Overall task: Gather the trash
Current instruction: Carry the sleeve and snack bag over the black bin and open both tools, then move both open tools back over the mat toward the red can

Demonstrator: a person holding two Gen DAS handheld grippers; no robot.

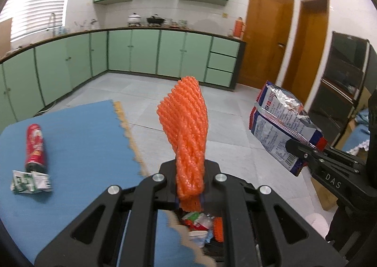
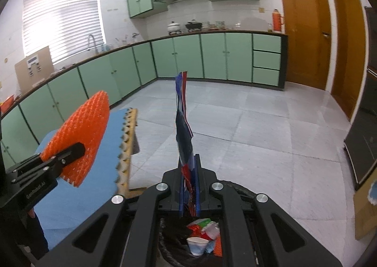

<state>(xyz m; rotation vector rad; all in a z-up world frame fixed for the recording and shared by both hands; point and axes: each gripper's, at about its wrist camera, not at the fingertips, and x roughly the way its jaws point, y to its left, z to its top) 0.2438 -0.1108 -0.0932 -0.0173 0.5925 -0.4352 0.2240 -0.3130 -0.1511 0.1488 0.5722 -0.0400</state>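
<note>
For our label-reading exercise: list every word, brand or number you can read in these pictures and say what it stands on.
"DAS": right claw body.
"GenRobot.AI": left claw body.
Snack bag: print too small.
Red can, crumpled carton: blurred.

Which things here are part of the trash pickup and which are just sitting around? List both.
Part of the job:
- orange foam net, held in the left gripper
- snack bag, held in the right gripper
- red can on the blue mat
- crumpled wrapper beside it
- trash bin

Just lying about:
- pots
- red thermos
- cardboard box
</note>
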